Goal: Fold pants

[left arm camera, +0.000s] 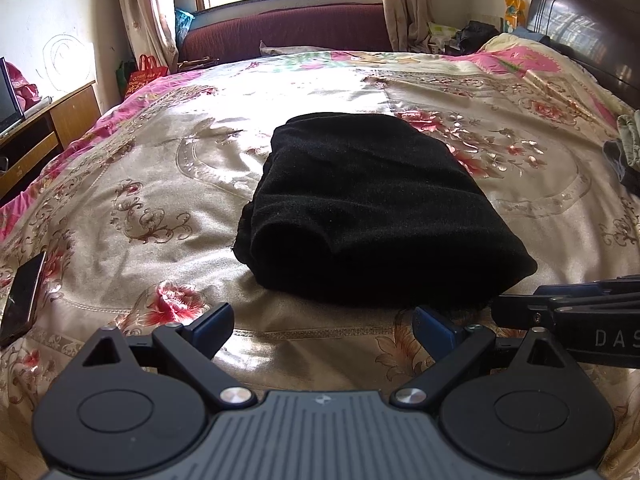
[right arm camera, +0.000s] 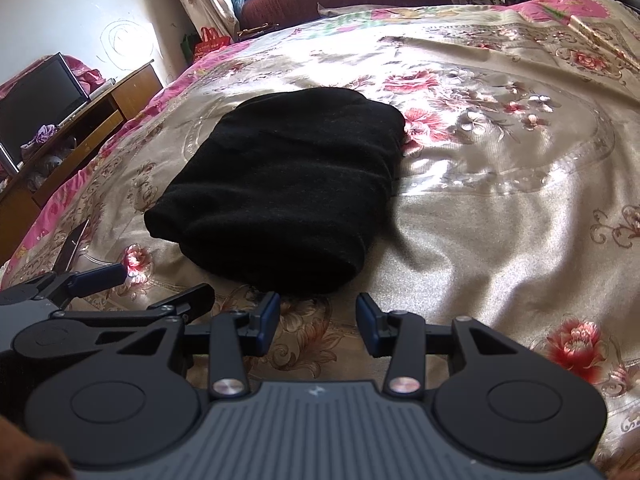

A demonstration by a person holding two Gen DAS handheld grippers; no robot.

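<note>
The black pants (left arm camera: 368,208) lie folded into a thick compact bundle on the floral bedspread (left arm camera: 160,184); they also show in the right wrist view (right arm camera: 288,188). My left gripper (left arm camera: 324,328) is open and empty, just short of the bundle's near edge. My right gripper (right arm camera: 318,322) is open and empty, also just short of the near edge. The right gripper shows at the right edge of the left wrist view (left arm camera: 496,304), close to the bundle's near right corner. The left gripper shows at the left of the right wrist view (right arm camera: 168,288).
A dark phone (left arm camera: 22,298) lies on the bedspread at the near left. A wooden cabinet (right arm camera: 84,120) with a TV (right arm camera: 36,100) stands left of the bed. A dark headboard (left arm camera: 588,24) is at the far right. Some cloth (left arm camera: 626,148) lies at the right edge.
</note>
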